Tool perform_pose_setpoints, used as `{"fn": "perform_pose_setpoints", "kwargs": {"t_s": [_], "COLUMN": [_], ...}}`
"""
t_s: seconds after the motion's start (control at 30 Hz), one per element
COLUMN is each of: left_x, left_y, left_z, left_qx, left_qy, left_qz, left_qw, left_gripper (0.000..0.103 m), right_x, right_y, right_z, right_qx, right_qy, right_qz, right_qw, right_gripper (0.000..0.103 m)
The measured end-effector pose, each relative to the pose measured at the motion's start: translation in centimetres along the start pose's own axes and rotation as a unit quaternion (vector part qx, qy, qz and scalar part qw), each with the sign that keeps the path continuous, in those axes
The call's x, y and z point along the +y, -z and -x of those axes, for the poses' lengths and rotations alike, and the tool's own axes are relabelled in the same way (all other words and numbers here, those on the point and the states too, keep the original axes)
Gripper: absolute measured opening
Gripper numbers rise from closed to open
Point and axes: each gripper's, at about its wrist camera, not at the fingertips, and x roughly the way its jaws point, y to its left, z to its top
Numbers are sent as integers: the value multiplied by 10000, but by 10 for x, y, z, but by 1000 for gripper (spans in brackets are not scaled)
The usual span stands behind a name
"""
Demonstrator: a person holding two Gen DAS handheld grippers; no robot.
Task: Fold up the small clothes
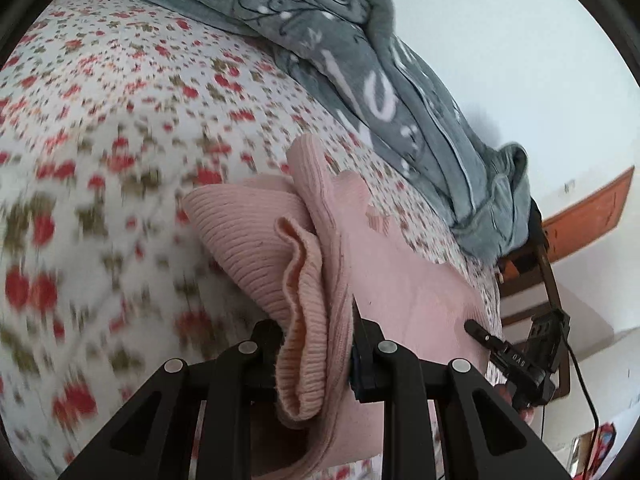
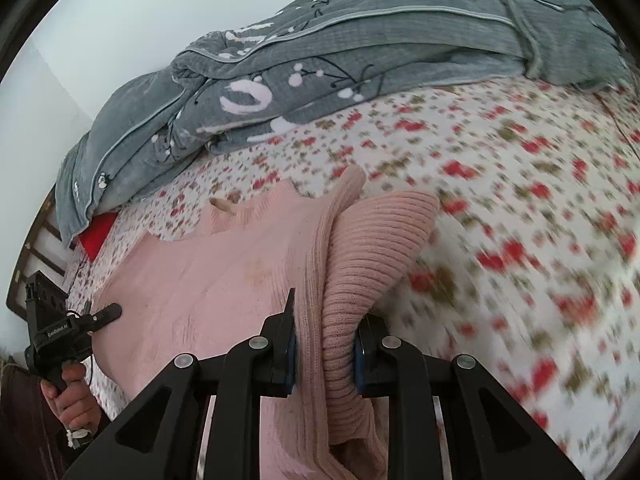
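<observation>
A pink knitted sweater (image 1: 400, 280) lies partly lifted over the floral bedsheet (image 1: 100, 120). My left gripper (image 1: 316, 344) is shut on a bunched ribbed edge of the sweater, with a ribbed sleeve drooping to its left. In the right wrist view the same pink sweater (image 2: 220, 264) stretches away to the left, and my right gripper (image 2: 326, 352) is shut on its ribbed edge beside a hanging sleeve. Each view shows the other gripper at the sweater's far side: the right gripper (image 1: 472, 326) and the left gripper (image 2: 114, 312), the latter held by a hand (image 2: 74, 400).
A rumpled grey quilt (image 2: 320, 60) with white patterns lies along the back of the bed, also grey quilt (image 1: 380, 80). A dark wooden chair (image 1: 532, 280) stands past the bed's edge. A red item (image 2: 96, 236) peeks from under the quilt. White walls lie behind.
</observation>
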Motion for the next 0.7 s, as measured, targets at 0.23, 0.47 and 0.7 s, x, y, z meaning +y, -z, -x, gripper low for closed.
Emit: {"fn": "perform_pose_setpoints", "kwargs": {"t_s": [0.23,0.47,0.7], "left_x": [8,20,18], "left_y": [44,47,36], "left_z": [13,0,20], "left_qx": [51,-8,-340], "left_qy": [136,-224,-759], "left_qz": [-134,-131,-626], "left_qw": [9998,9997,9946], "left_gripper": [23,38,57], "right_x": [-16,-35,-30], "right_y": [44,48,40], "right_z": [30,-4,20], "right_qx": [-23,-120,-329], "right_qy": [49,353,880], "right_qz": [116,-117,509], "right_qw": [9999,9992,9943], "right_gripper": [22,39,52]}}
